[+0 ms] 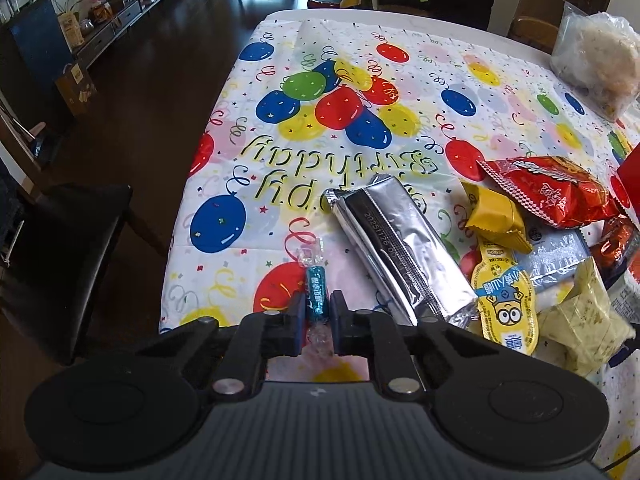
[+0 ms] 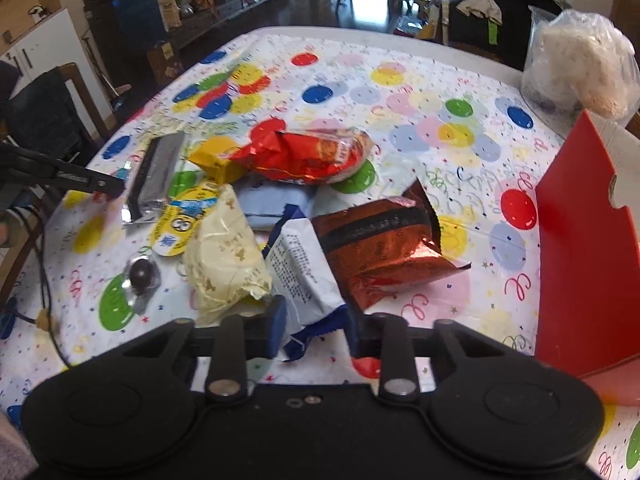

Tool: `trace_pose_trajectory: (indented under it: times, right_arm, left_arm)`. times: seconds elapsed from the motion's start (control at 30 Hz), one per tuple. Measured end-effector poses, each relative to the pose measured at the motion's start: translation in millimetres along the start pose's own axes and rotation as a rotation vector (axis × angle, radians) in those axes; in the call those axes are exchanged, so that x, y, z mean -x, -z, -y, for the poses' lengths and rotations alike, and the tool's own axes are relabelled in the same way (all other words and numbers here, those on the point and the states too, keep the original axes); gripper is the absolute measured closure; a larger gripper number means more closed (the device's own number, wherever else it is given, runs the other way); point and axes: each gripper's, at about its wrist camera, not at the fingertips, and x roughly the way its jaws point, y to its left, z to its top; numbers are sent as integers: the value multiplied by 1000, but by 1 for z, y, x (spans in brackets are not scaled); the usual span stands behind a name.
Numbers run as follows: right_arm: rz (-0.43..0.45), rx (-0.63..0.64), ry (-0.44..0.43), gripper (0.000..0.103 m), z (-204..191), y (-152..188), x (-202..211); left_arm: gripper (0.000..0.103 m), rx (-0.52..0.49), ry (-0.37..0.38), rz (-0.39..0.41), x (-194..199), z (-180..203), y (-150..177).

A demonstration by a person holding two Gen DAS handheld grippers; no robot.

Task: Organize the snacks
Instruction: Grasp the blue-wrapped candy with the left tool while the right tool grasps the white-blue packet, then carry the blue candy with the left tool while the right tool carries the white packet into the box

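My left gripper (image 1: pixel 317 307) is shut on a small blue wrapped candy (image 1: pixel 317 290), just above the balloon tablecloth (image 1: pixel 360 92). To its right lie a long silver packet (image 1: pixel 400 248), a yellow packet (image 1: pixel 496 212), a red bag (image 1: pixel 552 188) and a yellow minion cup (image 1: pixel 506 304). My right gripper (image 2: pixel 318 330) is open around the near end of a white and blue packet (image 2: pixel 300 272). Beside it lie a cream packet (image 2: pixel 224 248) and a brown foil bag (image 2: pixel 384 244). A red box (image 2: pixel 584 240) stands at the right.
A clear bag of white snacks (image 2: pixel 580 64) stands at the table's far right corner. A round clear-wrapped dark candy (image 2: pixel 142 274) lies left of the cream packet. A dark chair (image 1: pixel 68 260) stands at the table's left edge. The left gripper's arm (image 2: pixel 60 174) shows at left.
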Motion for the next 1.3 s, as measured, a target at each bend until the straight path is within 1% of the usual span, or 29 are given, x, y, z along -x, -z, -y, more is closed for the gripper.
trace_pose_trajectory:
  times: [0.03,0.13,0.27,0.53,0.77,1.0,1.3]
  right_arm:
    - [15,7,-8,85,-2,0,4]
    - [52,48,-11,89,-10,2,14]
    - [66,82,4,92,-16,4,17]
    - [95,46,11,94,-8,7,31]
    - [115,43,24,94,0,11,52]
    - [143,34,42,94,16,15,74]
    - [229,-1,53,94,61,9,123]
  left_arm:
    - [91,1,2,1,1,0,1]
    - [91,6,7,1,2,0,4]
    - [91,29,13,-1,4,-2,6]
    - [91,78,40,-4,15,-5,10]
    - [91,106,81,3,35,4,11]
    - [91,90,125,29,62,30,8]
    - [91,18,202,80,102,95,-10]
